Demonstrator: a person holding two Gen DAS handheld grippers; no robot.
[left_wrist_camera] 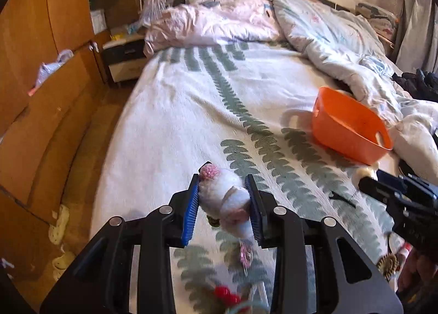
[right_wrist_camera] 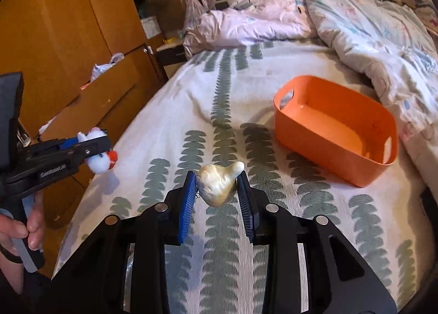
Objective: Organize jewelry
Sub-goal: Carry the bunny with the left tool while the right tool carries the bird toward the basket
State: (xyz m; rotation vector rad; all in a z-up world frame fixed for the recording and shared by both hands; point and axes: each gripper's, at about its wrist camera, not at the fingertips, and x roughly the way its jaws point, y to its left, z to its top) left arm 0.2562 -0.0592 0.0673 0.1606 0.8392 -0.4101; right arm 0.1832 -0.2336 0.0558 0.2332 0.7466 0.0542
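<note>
Your left gripper (left_wrist_camera: 223,196) is clamped on a fluffy white pom-pom piece (left_wrist_camera: 225,199) with a pink beaded tip — its long axis runs along the fingers, and a small pink charm dangles below it. It hangs clear above the bedspread (left_wrist_camera: 175,111). From the left claw the orange basket (left_wrist_camera: 353,133) lies ahead and well off to the right, tilted toward you, open side up.

Your right gripper (right_wrist_camera: 217,186) is closed on a cream, pearly lump (right_wrist_camera: 217,183) — its narrow nub points right, toward the basket (right_wrist_camera: 336,133). From this claw the basket lies ahead and only a little right, so your right hand looks the nearer of the two. Nothing shows inside the basket yet.

More pieces — red beads (left_wrist_camera: 227,294) and a brown flower-shaped piece (left_wrist_camera: 387,264) — lie on the bedspread close below you.
</note>
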